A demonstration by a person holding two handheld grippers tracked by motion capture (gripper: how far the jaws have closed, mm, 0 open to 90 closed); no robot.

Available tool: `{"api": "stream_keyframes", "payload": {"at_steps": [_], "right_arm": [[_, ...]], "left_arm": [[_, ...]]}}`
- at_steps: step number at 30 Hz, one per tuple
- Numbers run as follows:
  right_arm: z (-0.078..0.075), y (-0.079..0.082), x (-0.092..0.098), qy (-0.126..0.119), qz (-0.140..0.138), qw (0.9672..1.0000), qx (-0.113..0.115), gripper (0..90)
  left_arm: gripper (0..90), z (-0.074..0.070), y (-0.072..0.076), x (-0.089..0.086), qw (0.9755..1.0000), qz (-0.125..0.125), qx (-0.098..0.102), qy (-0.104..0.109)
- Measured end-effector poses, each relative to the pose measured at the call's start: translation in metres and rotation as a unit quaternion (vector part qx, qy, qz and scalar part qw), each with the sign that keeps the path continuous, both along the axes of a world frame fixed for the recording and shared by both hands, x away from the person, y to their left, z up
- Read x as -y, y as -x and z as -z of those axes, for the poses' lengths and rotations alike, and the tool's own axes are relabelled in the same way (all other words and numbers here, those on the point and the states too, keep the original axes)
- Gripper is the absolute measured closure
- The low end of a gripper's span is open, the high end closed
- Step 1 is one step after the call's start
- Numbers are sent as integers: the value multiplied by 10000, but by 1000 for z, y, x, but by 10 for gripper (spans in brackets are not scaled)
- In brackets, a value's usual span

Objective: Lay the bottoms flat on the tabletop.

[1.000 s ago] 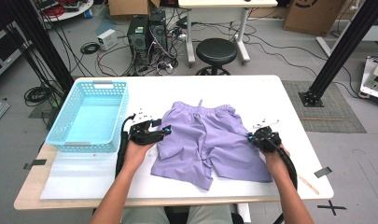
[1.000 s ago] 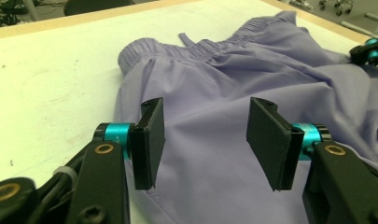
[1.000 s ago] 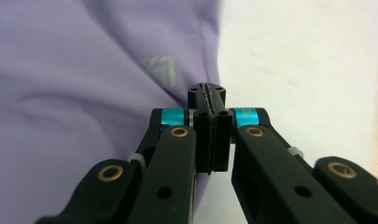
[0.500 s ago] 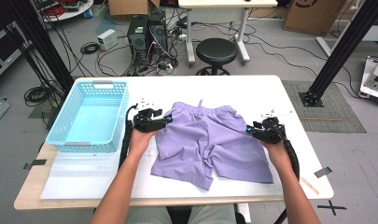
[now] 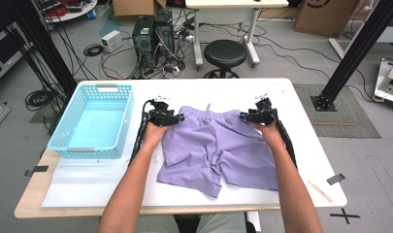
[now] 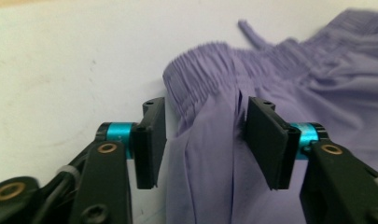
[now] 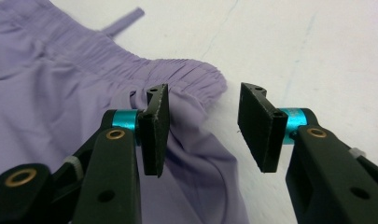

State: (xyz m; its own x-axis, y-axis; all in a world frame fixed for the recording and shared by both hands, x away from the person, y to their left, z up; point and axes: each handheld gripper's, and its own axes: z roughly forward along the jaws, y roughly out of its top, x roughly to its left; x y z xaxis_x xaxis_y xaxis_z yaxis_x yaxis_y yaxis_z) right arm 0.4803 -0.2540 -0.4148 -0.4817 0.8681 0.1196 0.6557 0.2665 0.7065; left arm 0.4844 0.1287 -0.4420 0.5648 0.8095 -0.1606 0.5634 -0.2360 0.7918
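A light blue basket [image 5: 92, 119] stands on the white table [image 5: 301, 145] at about 9 o'clock from the purple shorts [image 5: 218, 145], well apart from them, with nothing seen inside it. A black stool [image 5: 225, 52] stands on the floor beyond the table's far edge at 12 o'clock, beside computer cases [image 5: 153, 31] and loose cables. A thin wooden stick [image 5: 319, 190] lies near the table's front right corner at 4 o'clock. Nothing lies between either gripper and the garment.

The shorts lie spread flat at the table's centre, waistband toward 12 o'clock, legs toward 6 o'clock, a drawstring [image 6: 252, 33] trailing off the waistband.

Left gripper [image 5: 177, 118]: at the waistband's 9 o'clock corner. In the left gripper view [image 6: 200, 135] the jaws stand about half apart and have just been closing slightly; a raised fold of purple cloth lies between them, and the pads do not press on it.

Right gripper [image 5: 244, 116]: at the waistband's 3 o'clock corner. In the right gripper view [image 7: 203, 126] the jaws have just been opening and stand about half apart; the waistband's corner lies at the left pad, bare table shows in the gap, nothing clamped.
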Motion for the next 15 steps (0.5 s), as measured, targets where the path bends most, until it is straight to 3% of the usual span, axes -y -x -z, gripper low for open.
{"api": "stream_keyframes", "payload": {"at_steps": [2, 4, 6, 7, 8, 9, 11, 13, 15], "right_arm": [[5, -7, -7, 106, -45, 9998, -131, 558], [13, -12, -14, 446, -86, 9986, -281, 627], [21, -14, -18, 539, -119, 9978, -380, 696], [23, -14, -18, 629, -133, 9974, -315, 743], [23, -13, -19, 655, -128, 9974, -279, 851], [22, -13, -20, 717, -206, 9969, -231, 876], [20, -11, -25, 1147, -204, 9932, 31, 892], [17, -10, -24, 1149, -118, 9929, 271, 895], [14, -10, -23, 1189, 14, 9913, 567, 897]], "left_arm": [[522, 8, -1, 2, 9997, 93, -201, -135], [602, 7, 0, 3, 9994, 71, -81, -342], [756, 5, 1, 4, 9986, 192, -61, -481], [820, 5, 2, 4, 9984, 224, -56, -512], [874, 5, 2, 5, 9982, 241, -22, -554], [877, 4, 2, 5, 9978, 209, 37, -629], [883, 1, 3, 3, 9977, 35, 232, -639], [885, -4, 3, 0, 9974, -134, 460, -543], [885, -9, 4, -1, 9953, -239, 768, -539]]}}
